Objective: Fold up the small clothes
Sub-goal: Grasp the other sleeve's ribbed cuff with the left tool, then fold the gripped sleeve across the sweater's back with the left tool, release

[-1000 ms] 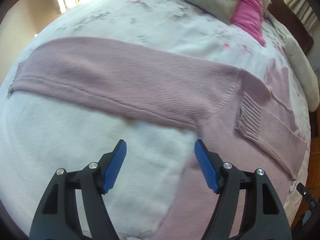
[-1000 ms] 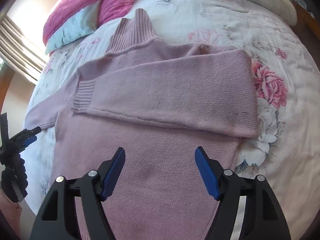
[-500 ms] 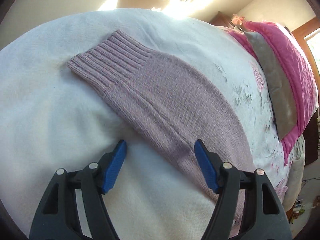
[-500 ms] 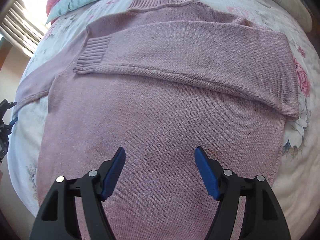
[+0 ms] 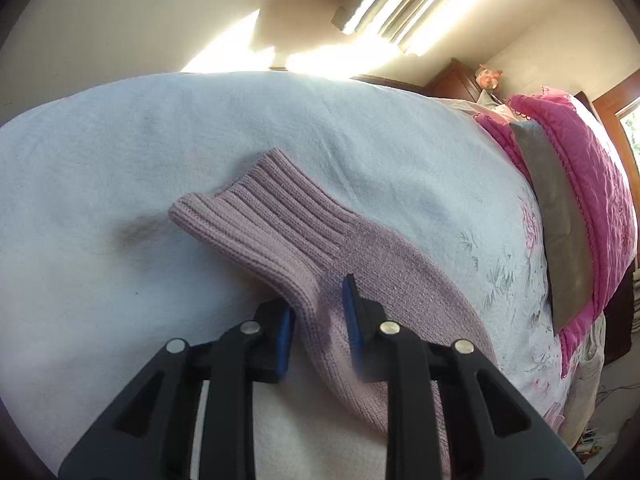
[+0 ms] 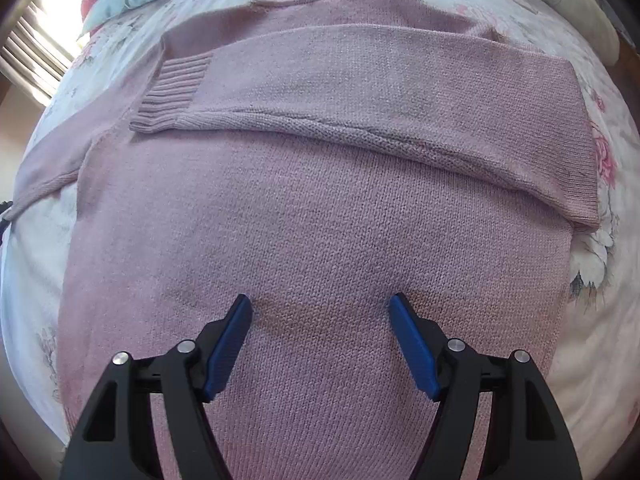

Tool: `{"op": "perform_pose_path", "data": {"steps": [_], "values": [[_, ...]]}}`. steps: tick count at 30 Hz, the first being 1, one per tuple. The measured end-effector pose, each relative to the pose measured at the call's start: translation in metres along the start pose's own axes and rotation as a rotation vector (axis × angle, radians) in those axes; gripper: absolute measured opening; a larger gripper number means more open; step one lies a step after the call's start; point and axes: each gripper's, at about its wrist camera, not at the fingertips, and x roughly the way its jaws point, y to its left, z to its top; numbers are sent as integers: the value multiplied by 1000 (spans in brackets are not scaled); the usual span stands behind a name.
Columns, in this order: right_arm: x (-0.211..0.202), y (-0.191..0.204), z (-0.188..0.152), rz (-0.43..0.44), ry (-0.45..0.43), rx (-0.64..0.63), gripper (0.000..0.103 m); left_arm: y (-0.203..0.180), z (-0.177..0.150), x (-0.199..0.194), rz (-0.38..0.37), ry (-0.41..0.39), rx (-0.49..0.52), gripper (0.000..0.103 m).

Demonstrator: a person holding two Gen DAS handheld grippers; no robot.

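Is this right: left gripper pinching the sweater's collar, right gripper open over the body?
Not the collar. The left wrist view shows the left gripper shut on the sleeve just behind its ribbed cuff. The right gripper is open over the sweater body, as stated.

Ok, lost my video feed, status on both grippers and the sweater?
Left gripper shut on the outstretched sleeve near its cuff. Right gripper open, fingertips pressing the sweater body. Other sleeve already folded across. Nothing in the way.

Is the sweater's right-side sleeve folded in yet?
Folded: that sleeve lies flat across the sweater's chest, cuff near the opposite shoulder.
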Motion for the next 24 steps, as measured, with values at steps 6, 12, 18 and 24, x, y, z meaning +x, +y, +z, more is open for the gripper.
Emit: {"op": "perform_pose_path", "data": {"steps": [6,12,18,24], "values": [[-7,-2,-3,13,-11,6,72,-50,-10,-35,-29,-88,173,8],[-22,-18,-8,21,-37,16,72,-121,-52,-59,-98,-117,362,7],[-29,-35,-9,13,-48,44,72,-195,-121,-69,-231,-56,535,7],[-30,-55,-11,17,-54,80,72,-266,-211,-67,-381,44,657,7]]}}
